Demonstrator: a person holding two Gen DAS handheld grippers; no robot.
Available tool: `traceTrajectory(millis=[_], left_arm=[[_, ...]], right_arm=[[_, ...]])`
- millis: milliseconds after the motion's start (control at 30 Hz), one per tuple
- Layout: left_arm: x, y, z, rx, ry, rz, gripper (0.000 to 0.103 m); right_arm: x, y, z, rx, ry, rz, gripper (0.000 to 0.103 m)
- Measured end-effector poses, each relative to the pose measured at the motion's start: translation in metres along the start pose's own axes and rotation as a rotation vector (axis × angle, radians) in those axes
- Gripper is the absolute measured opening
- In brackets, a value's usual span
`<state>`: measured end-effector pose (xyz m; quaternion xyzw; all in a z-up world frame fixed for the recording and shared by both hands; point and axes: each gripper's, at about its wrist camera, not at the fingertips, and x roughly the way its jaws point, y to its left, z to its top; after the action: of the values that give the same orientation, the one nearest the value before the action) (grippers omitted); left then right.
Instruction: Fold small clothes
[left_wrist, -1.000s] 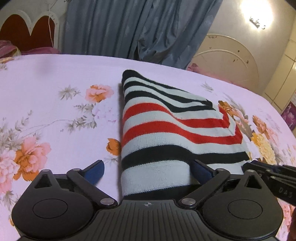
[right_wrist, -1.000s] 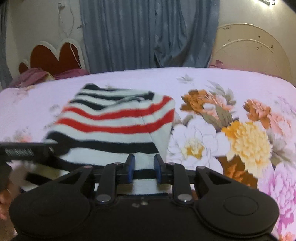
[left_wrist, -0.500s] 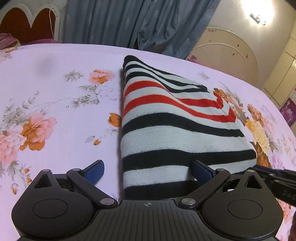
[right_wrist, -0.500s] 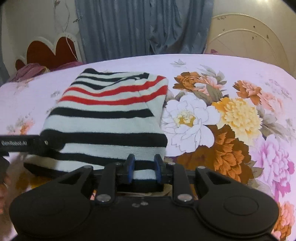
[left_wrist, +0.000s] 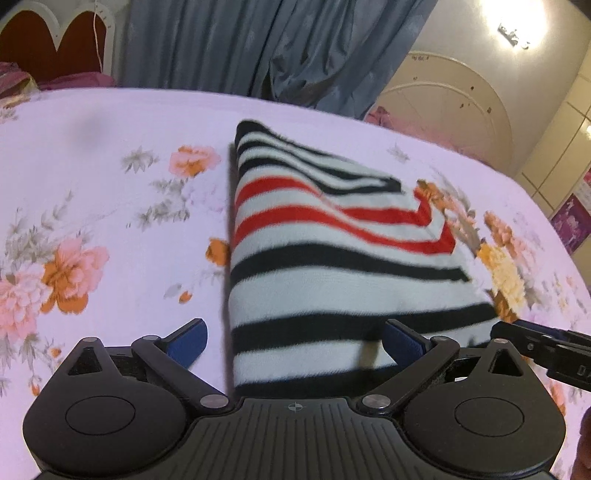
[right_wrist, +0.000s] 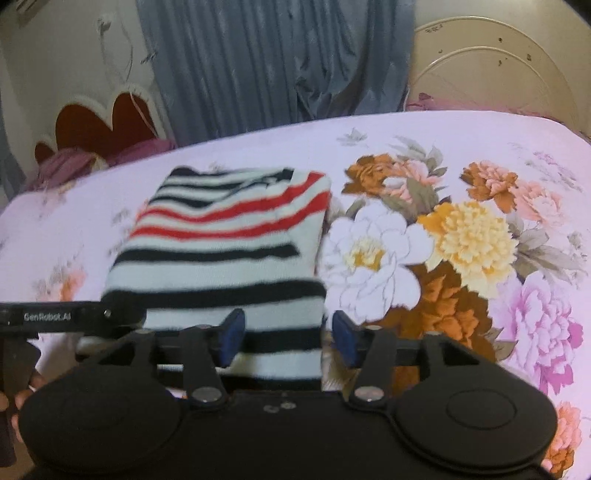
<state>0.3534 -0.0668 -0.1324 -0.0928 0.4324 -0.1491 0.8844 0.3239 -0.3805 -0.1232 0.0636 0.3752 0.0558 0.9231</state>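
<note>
A folded striped garment, white with black and red stripes, lies on the floral bedsheet. My left gripper is open, its blue pads wide apart at the garment's near left corner. My right gripper is open, its pads either side of the garment's near right edge. The garment's near edge sits between the pads in both views. The right gripper's finger shows at the right in the left wrist view. The left gripper's arm shows at the left in the right wrist view.
Grey-blue curtains hang behind the bed. A red and white scalloped headboard and purple pillows are at the far left. A round cream frame stands at the far right.
My right gripper has opened; it was shut on the garment's near edge before. The garment lies flat and folded, and both grippers have drawn back a little.
</note>
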Motion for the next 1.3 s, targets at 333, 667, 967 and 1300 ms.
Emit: traceTrajectory(millis=[333, 667, 967, 1300], left_arm=[[0.020, -0.008, 0.026, -0.017, 0.022, -0.003, 0.100], [0.061, 0.016, 0.030, -0.141, 0.079, -0.118, 0.100], [0.063, 0.013, 0.032, -0.137, 0.063, -0.136, 0.086], [0.037, 0.009, 0.038, -0.101, 0.003, -0.145, 0.059]], right_arm=[[0.032, -0.021, 0.033, 0.066, 0.030, 0.071, 0.064], [0.093, -0.040, 0.048, 0.198, 0.139, 0.232, 0.062], [0.119, -0.046, 0.044, 0.303, 0.153, 0.320, 0.043], [0.092, -0.031, 0.054, 0.286, 0.079, 0.329, 0.034]])
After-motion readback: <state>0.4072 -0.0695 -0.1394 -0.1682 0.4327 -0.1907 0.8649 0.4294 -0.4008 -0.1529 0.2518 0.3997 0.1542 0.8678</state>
